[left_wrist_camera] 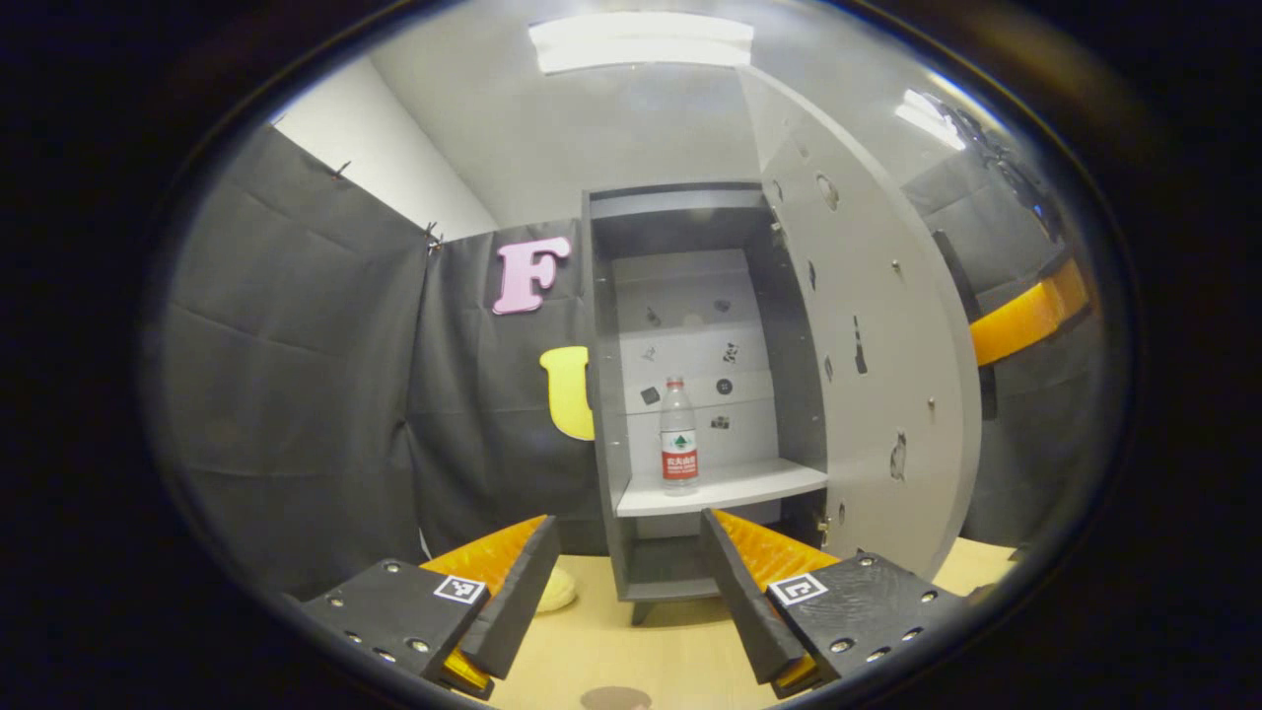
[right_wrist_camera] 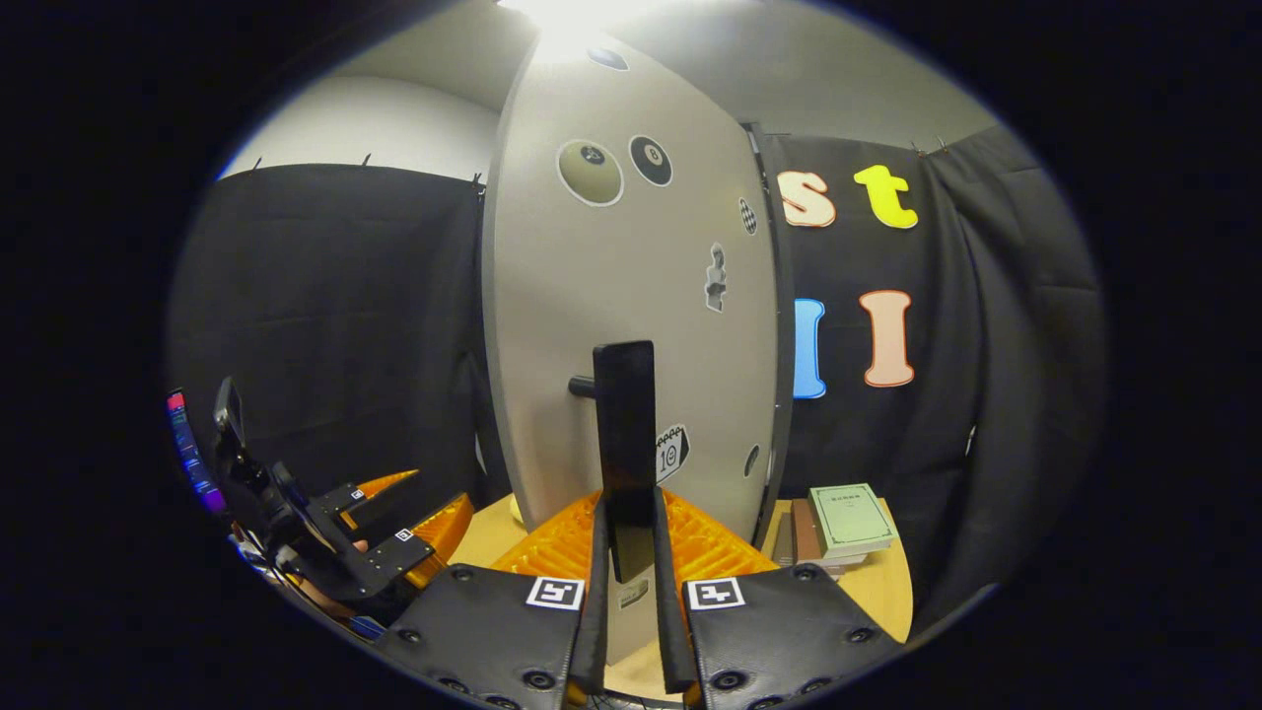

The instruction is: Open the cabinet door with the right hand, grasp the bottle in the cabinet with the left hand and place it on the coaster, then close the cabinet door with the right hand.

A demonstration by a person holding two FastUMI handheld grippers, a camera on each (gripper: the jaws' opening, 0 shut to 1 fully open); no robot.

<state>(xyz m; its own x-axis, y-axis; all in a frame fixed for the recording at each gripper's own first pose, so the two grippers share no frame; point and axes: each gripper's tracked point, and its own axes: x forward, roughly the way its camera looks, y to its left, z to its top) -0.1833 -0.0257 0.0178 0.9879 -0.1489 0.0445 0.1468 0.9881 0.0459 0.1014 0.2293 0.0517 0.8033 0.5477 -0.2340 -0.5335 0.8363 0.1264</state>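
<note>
In the left gripper view a grey cabinet (left_wrist_camera: 606, 394) stands open, its door (left_wrist_camera: 868, 325) swung out to the right. A clear water bottle (left_wrist_camera: 678, 432) with a red label and red cap stands upright on the white shelf (left_wrist_camera: 759, 483). My left gripper (left_wrist_camera: 623, 582) is open, well short of the cabinet, with nothing between its fingers. A brown round coaster (left_wrist_camera: 616, 698) lies on the table just below it. In the right gripper view my right gripper (right_wrist_camera: 628, 562) is shut on the door's black handle (right_wrist_camera: 625, 424). The left gripper (right_wrist_camera: 394, 532) shows at the lower left there.
The cabinet sits on a light wooden table (left_wrist_camera: 611, 641). A pale yellow object (left_wrist_camera: 557, 589) lies left of the cabinet's foot. A stack of books (right_wrist_camera: 838, 528) rests on the table right of the door (right_wrist_camera: 631, 286). Black cloth walls surround the booth.
</note>
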